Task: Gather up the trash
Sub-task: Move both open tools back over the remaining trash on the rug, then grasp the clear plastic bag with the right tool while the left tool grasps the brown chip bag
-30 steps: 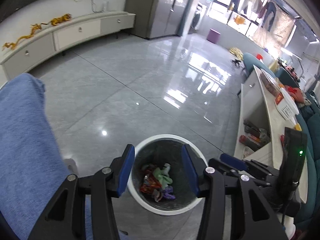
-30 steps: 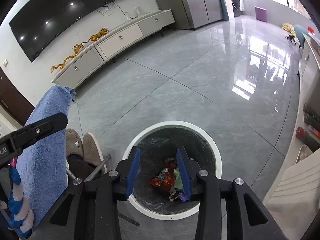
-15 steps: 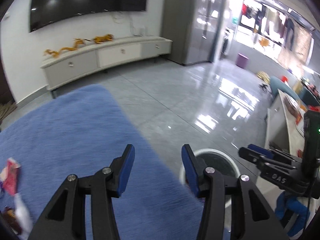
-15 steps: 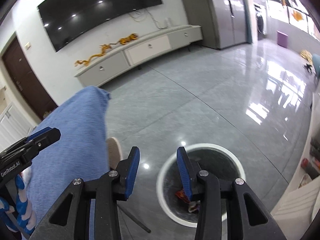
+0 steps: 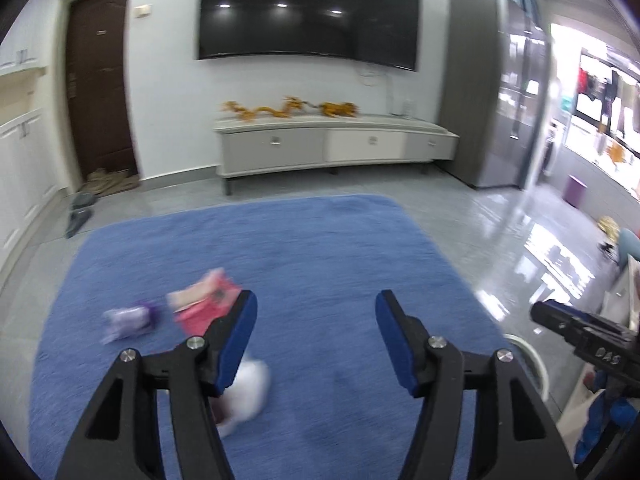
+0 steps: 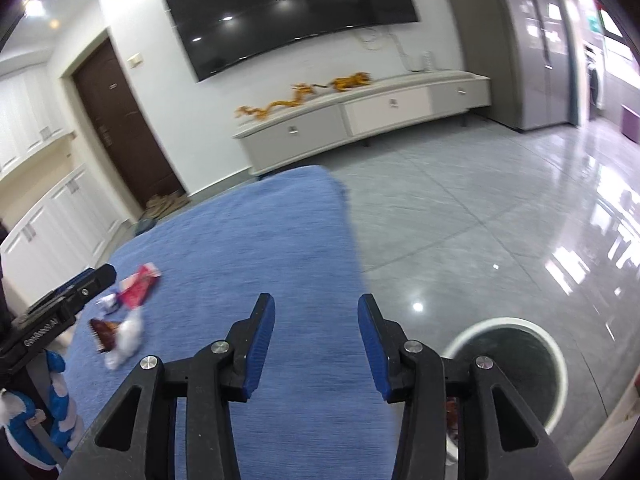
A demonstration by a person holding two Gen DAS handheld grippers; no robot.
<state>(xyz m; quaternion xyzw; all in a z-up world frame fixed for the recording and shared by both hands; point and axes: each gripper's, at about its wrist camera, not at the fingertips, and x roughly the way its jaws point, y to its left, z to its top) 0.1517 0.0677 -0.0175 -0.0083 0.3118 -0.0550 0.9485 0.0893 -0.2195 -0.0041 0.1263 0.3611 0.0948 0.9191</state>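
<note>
Several pieces of trash lie on a blue cloth-covered table (image 5: 312,248): a pink-red wrapper (image 5: 206,306), a purple wrapper (image 5: 128,322) and a white crumpled piece (image 5: 248,392). My left gripper (image 5: 316,338) is open and empty above the cloth, just right of them. In the right wrist view the red wrapper (image 6: 138,286), a brown wrapper (image 6: 102,330) and the white piece (image 6: 126,338) lie at the left. My right gripper (image 6: 316,344) is open and empty over the cloth's right part. The white-rimmed trash bin (image 6: 516,368) stands on the floor at the right.
A TV cabinet (image 5: 332,148) with gold dragon figures stands against the far wall under a large TV (image 5: 308,12). A dark door (image 5: 100,92) is at the left. Glossy grey floor tiles (image 6: 500,220) lie right of the table.
Both grippers swung up and left, away from above the bin toward the blue cloth. The trash on the cloth has come into view. Both grippers stayed open.
</note>
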